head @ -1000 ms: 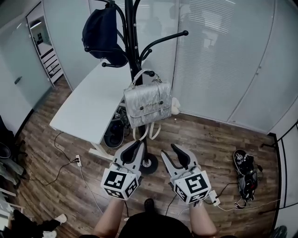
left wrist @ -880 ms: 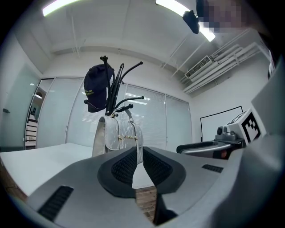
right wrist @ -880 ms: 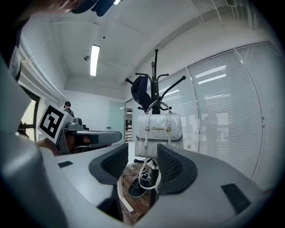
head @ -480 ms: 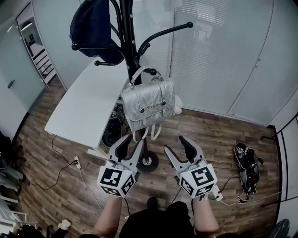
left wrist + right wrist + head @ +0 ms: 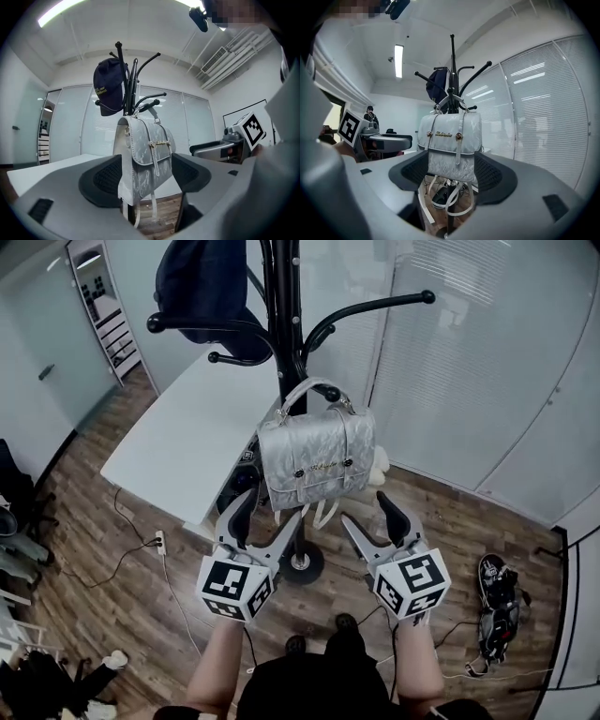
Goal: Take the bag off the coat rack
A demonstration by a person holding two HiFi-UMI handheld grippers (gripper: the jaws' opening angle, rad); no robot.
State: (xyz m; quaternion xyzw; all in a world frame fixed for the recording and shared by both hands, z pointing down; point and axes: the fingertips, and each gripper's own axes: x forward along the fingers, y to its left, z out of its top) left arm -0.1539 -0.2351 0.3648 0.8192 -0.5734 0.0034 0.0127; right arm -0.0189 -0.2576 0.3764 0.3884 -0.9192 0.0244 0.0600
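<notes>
Roughly upright bag (image 5: 316, 460), widest crosswise, flap (image 5: 314, 434) toward viewer.

Bag (image 5: 316, 457): hung from a coat rack (image 5: 284, 324) hook, before the pole. Cap (image 5: 202, 287): sat on a higher hook, leftward. Table (image 5: 178, 446): stood behind the rack, left.

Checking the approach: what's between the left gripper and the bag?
Nothing, just air. In the left gripper view the bag hangs unobstructed ahead of the left gripper, whose jaws are opening on nothing.

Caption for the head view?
Left gripper and right gripper, empty jaws opening, below the silver bag hanging on the coat rack.
</notes>
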